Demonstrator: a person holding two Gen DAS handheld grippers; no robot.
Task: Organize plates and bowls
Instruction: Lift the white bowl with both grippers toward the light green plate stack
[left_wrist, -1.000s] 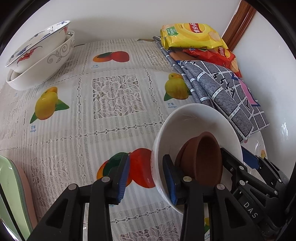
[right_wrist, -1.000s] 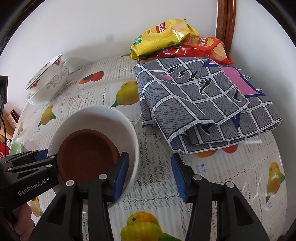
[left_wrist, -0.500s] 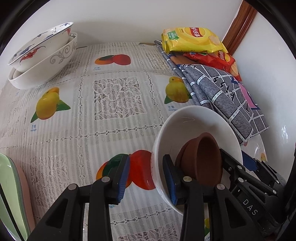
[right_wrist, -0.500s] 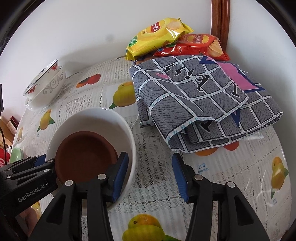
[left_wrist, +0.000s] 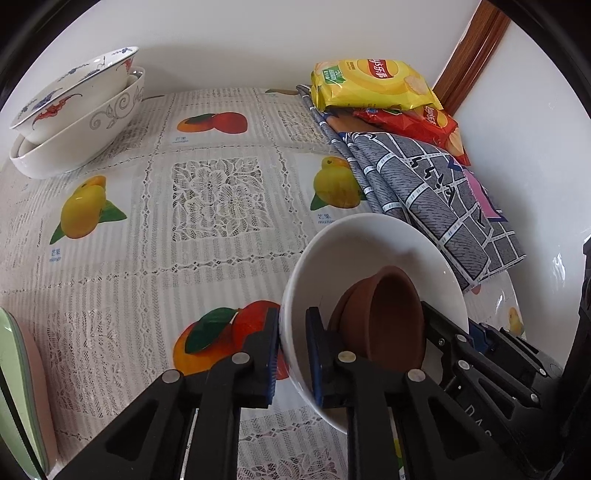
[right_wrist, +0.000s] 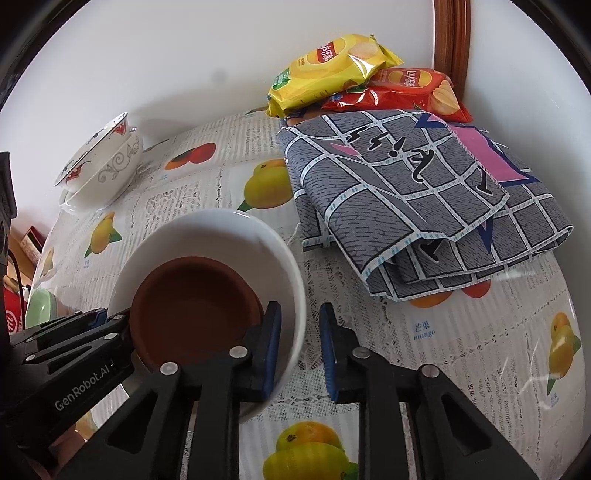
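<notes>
A plain white bowl (left_wrist: 373, 251) with a small brown bowl (left_wrist: 384, 317) inside it is held above the fruit-print tablecloth. My left gripper (left_wrist: 291, 350) straddles its left rim, one finger inside and one outside, shut on it. My right gripper (right_wrist: 299, 343) straddles the opposite rim of the white bowl (right_wrist: 221, 236) in the same way, with a little gap showing at the outer finger; the brown bowl (right_wrist: 195, 306) lies by its inner finger. Two stacked patterned bowls (left_wrist: 74, 110) stand at the far left, also in the right wrist view (right_wrist: 101, 166).
A folded grey checked cloth (right_wrist: 417, 192) lies on the right with yellow (right_wrist: 328, 70) and red (right_wrist: 406, 88) crisp bags behind it by the wall. Green and pink plates (left_wrist: 22, 398) sit at the near left edge. A wooden door frame (left_wrist: 469, 48) stands in the corner.
Both grippers have closed in on the white bowl's rim. The bowl with the brown bowl has shifted slightly toward the far left of the table.
</notes>
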